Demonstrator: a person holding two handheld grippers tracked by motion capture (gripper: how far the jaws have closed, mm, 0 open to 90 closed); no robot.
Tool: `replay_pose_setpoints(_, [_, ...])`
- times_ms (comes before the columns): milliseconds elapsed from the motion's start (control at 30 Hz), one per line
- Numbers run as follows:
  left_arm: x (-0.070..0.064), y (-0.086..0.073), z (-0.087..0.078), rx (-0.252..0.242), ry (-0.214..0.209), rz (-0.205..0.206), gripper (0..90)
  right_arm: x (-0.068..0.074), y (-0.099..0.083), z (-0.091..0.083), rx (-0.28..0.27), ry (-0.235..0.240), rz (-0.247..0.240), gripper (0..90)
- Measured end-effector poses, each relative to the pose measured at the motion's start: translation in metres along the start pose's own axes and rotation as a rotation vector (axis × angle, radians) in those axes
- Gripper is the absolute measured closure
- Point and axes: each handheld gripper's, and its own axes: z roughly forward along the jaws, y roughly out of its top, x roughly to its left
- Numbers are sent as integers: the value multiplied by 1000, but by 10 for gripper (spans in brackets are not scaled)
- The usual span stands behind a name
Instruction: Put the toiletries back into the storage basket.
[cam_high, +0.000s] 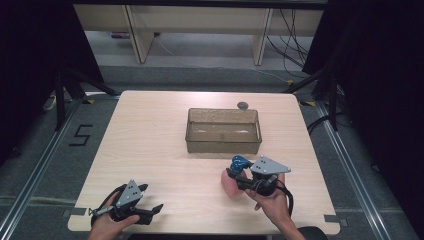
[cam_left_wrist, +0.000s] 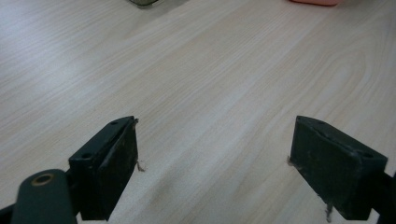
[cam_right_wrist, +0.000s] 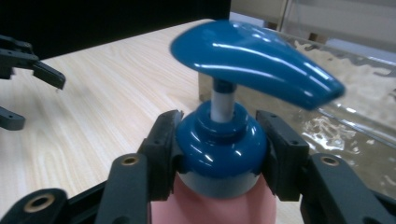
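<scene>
A pink pump bottle (cam_high: 230, 184) with a blue pump head (cam_right_wrist: 252, 65) stands on the table, front right of centre. My right gripper (cam_high: 242, 181) is shut on its blue collar (cam_right_wrist: 218, 144), one jaw on each side. My left gripper (cam_high: 152, 198) rests near the table's front left edge, held by a hand. Its jaws stand wide apart over bare wood, and its fingers (cam_left_wrist: 112, 163) hold nothing. A clear brownish plastic bin (cam_high: 223, 131) sits at the middle of the table, just beyond the bottle; its wall (cam_right_wrist: 355, 93) rises right behind the pump head.
A small dark round object (cam_high: 243, 105) lies behind the bin near the table's far edge. Black stands and cables flank the table on both sides. Bare wood stretches across the left half of the table (cam_high: 145, 145).
</scene>
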Motion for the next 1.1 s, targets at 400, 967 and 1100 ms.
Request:
replay_pose_setpoints(400, [2,0,1,4,10,12,148,-1,11,-9,-15,-26,46,537])
replay_pose_setpoints(967, [4,1,-3,-18,15,-6,148,-17,48,-14,-40,-61,27,538])
replay_pose_setpoints(1100, [3,1,-3,-19,17,-15,148,-22,59,-14,-61,-72,2,538])
